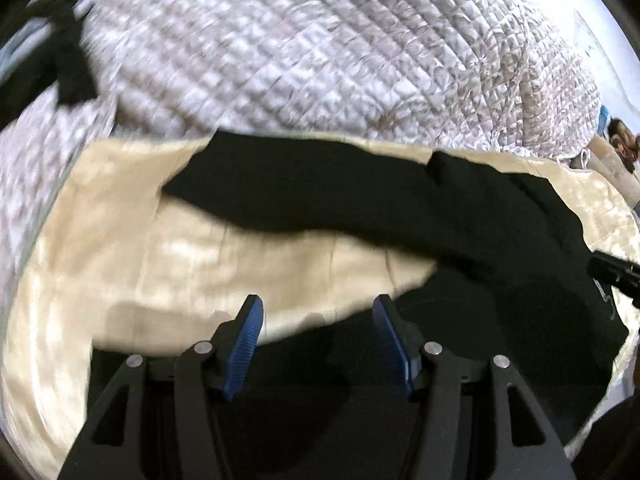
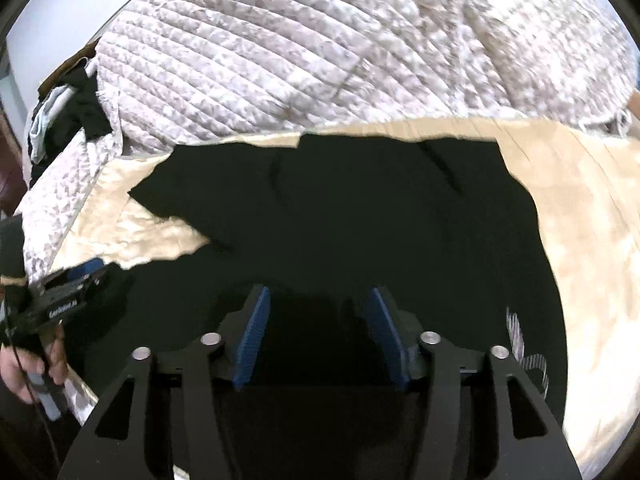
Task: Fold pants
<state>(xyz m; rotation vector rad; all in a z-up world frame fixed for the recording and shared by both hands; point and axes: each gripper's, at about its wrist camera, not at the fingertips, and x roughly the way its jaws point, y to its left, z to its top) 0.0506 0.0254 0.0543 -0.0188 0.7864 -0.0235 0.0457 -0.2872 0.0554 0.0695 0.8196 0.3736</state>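
Left gripper (image 1: 318,312): jaws spread wide, the two blue ribbed pads (image 1: 245,350) angled outward toward their tips, gap between them unoccupied. Black finger linkages with silver pivot pins fill the lower centre of the left wrist view. Right gripper (image 2: 318,304): jaws likewise spread wide, blue pads (image 2: 253,338) apart, nothing clamped between them; linkages occupy the lower centre of the right wrist view. The left gripper also shows at the left edge of the right wrist view, with the person's left hand (image 2: 30,364) wrapped around its handle at lower left. The right gripper's black body pokes in at the right edge of the left wrist view; its jaws cannot be made out there.
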